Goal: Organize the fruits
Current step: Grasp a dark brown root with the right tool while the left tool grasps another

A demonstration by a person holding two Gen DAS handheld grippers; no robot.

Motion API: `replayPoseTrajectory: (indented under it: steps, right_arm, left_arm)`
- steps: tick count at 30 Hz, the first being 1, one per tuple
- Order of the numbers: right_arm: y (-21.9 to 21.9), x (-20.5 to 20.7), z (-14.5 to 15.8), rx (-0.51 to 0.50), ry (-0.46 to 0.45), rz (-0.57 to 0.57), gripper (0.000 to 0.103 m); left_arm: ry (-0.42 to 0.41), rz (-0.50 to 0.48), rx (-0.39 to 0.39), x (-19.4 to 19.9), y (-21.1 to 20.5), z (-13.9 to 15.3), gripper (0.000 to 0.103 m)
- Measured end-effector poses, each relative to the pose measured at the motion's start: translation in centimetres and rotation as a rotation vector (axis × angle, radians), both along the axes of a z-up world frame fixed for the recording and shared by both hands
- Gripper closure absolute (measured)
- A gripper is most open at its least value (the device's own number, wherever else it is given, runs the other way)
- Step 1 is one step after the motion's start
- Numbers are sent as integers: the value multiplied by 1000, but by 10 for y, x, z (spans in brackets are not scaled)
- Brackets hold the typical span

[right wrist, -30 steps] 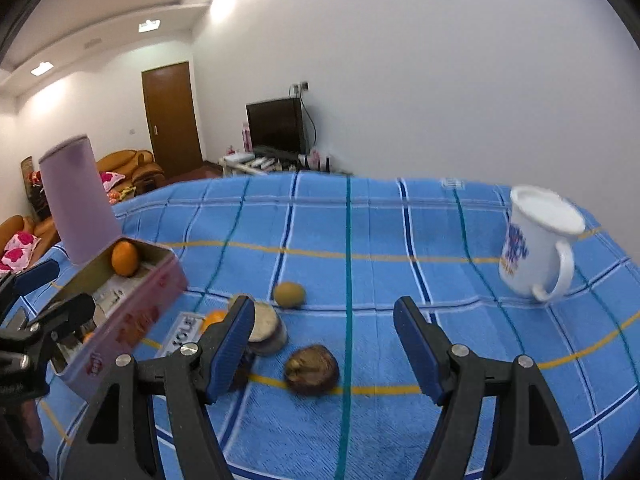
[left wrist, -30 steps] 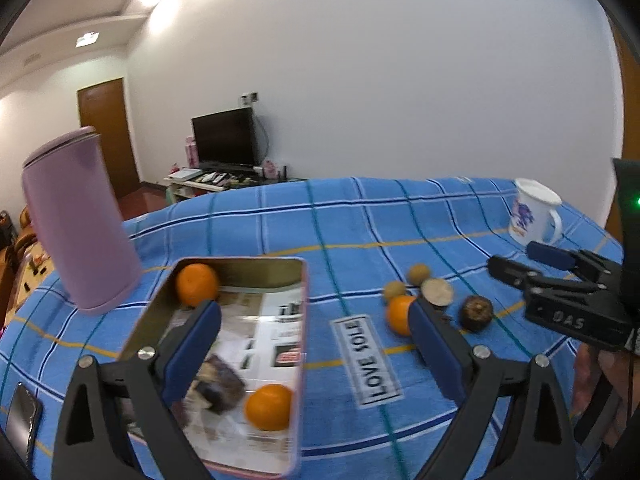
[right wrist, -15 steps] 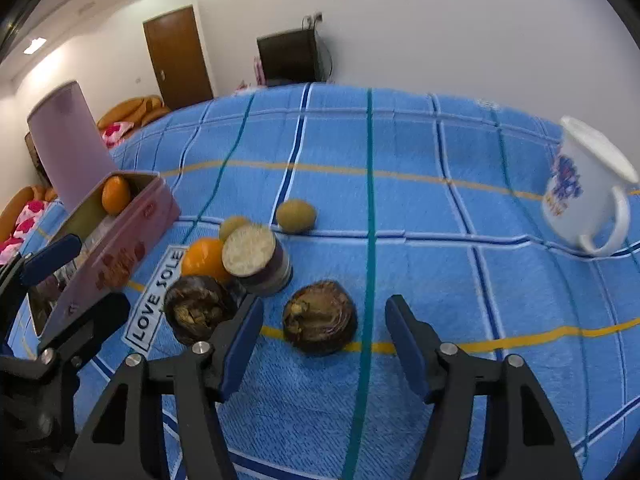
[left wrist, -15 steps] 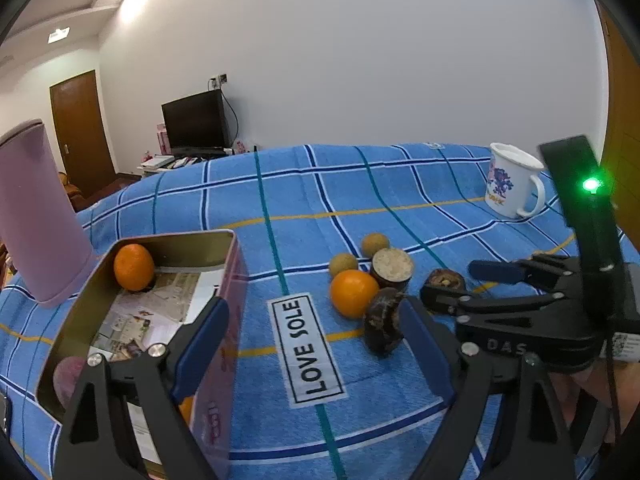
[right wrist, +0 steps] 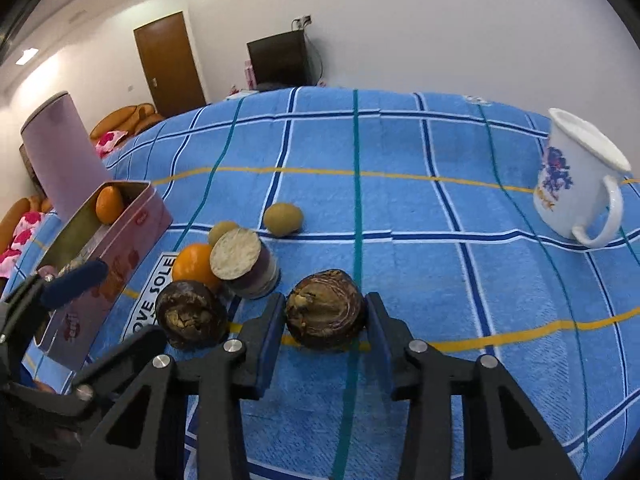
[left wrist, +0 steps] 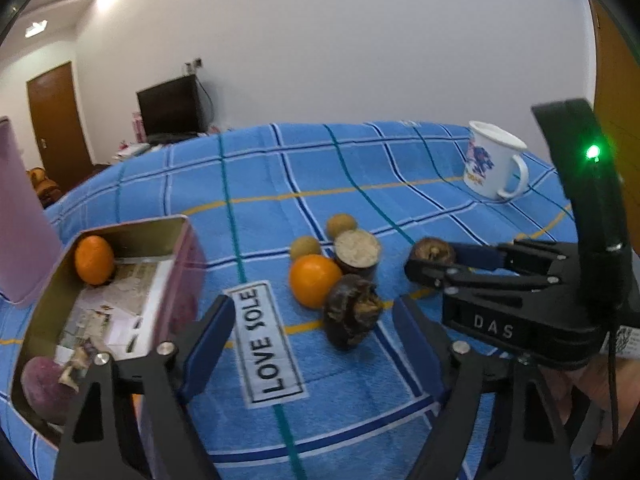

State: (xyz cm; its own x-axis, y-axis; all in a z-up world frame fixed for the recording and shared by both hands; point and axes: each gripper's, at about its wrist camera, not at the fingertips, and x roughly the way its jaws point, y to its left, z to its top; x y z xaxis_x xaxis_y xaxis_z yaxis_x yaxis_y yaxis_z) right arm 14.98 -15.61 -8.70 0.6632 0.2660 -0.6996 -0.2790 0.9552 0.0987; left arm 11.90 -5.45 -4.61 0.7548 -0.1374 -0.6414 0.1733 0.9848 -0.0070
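Observation:
My right gripper (right wrist: 325,330) is shut on a dark brown round fruit (right wrist: 325,314) resting on the blue plaid cloth; it also shows in the left wrist view (left wrist: 432,250). A second dark brown fruit (right wrist: 191,314) lies just left of it (left wrist: 352,314). Behind are an orange (right wrist: 195,266), a cut purple fruit with a pale face (right wrist: 244,262) and two small yellow-green fruits (right wrist: 282,218). My left gripper (left wrist: 308,344) is open and empty over the "LOVE SOLE" label, beside the pink tin (left wrist: 182,264) that holds an orange (left wrist: 94,259) and a purple fruit (left wrist: 38,380).
A tall pink canister (right wrist: 64,156) stands behind the tin at the left. A white mug (right wrist: 576,184) stands at the far right of the cloth. The right gripper's body (left wrist: 520,308) lies close to my left gripper's right finger.
My right gripper came down and forward and closed its fingers around the right dark brown fruit. My left gripper moved right, away from over the tin, and stays open.

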Motion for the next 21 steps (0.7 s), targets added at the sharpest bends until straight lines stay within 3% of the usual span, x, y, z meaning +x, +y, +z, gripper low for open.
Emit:
replayPoseTrajectory:
  steps: [2,6,8,15,21]
  right_arm:
    - [-3,-3,3,2,-20,-22,61]
    - [-10,-5,5,21,-27,-43,61]
    - [-10,-5,5,25,-28,-41,61]
    - [-9,-11,9,33,-67,-33,61]
    - [-7,-18,14,42,-108,-7,61]
  left_arm:
    - [29,-19,1,6,-4,-3,42]
    - [76,-48,-7,15,-10,-9,47]
    - [98,-65,-34,18,-10,-11,66]
    - [90,-70,-58,16,-9,-10,66]
    - [28,-67,-48,6,-8,-2,66]
